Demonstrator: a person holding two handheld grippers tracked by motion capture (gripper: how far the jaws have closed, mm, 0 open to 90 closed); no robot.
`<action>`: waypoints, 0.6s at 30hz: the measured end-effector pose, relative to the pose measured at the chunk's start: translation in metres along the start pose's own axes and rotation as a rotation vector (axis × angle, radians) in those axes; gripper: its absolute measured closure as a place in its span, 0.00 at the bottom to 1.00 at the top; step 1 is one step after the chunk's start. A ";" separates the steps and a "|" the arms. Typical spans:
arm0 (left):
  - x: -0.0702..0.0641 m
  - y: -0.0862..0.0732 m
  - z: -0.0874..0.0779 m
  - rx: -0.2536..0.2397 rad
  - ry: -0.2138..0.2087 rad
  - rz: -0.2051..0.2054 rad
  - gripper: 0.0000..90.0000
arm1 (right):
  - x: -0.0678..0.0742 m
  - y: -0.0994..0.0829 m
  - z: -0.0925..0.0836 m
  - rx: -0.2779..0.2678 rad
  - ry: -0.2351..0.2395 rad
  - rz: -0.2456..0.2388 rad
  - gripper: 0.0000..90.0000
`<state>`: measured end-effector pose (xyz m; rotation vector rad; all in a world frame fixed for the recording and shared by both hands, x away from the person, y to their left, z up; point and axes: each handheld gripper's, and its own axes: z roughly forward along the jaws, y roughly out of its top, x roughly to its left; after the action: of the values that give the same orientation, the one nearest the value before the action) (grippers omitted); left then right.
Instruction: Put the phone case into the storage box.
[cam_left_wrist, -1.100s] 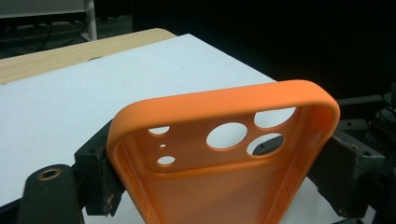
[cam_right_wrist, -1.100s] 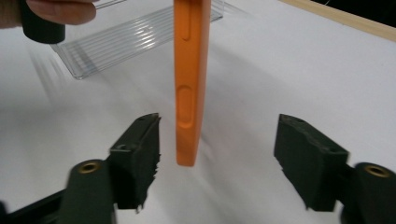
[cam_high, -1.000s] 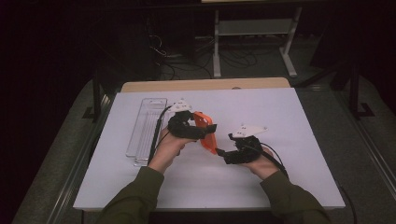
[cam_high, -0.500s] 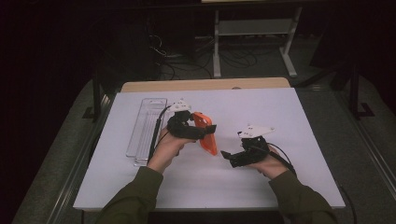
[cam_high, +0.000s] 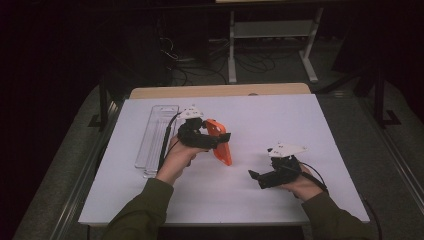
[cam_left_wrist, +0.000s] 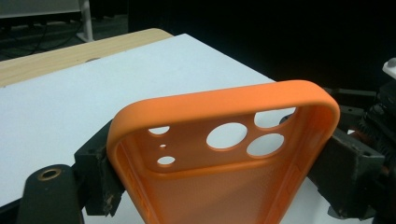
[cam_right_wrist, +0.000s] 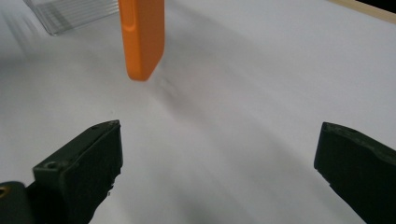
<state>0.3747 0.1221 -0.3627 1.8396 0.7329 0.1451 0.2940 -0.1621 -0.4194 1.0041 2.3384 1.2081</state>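
An orange phone case (cam_high: 224, 155) hangs tilted above the white table top, and my left gripper (cam_high: 214, 139) is shut on its upper part. In the left gripper view the two black jaws press the case's (cam_left_wrist: 187, 184) side walls, with the camera cut-outs facing me. My right gripper (cam_high: 256, 178) sits low over the table to the right of the case and nearer the person. Its jaws have just been opening and now stand wide, with nothing between them (cam_right_wrist: 219, 158). The case's lower end (cam_right_wrist: 142, 42) hangs a little way ahead of them.
A clear plastic box (cam_high: 155, 135) lies at the left of the white table top (cam_high: 280, 120); its corner (cam_right_wrist: 74, 11) also appears in the right gripper view. A wooden strip (cam_high: 220, 91) runs along the far edge. Dark floor, cables and a stand lie beyond.
My right gripper has drawn back to the right and toward the person, away from the case's lower end, and its jaws have opened wider. The left gripper and the case have stayed put.
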 end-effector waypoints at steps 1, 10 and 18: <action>0.000 0.000 0.000 0.003 -0.001 0.004 0.18 | -0.001 -0.002 -0.001 0.000 -0.003 -0.005 0.00; 0.000 0.001 -0.001 0.004 -0.010 0.010 0.18 | -0.002 -0.020 -0.010 -0.004 -0.013 -0.002 0.01; -0.001 0.001 -0.002 0.001 -0.012 0.015 0.18 | -0.003 -0.033 -0.017 -0.014 -0.038 0.006 0.00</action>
<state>0.3737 0.1231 -0.3605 1.8456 0.7106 0.1436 0.2724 -0.1870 -0.4362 1.0214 2.2969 1.1957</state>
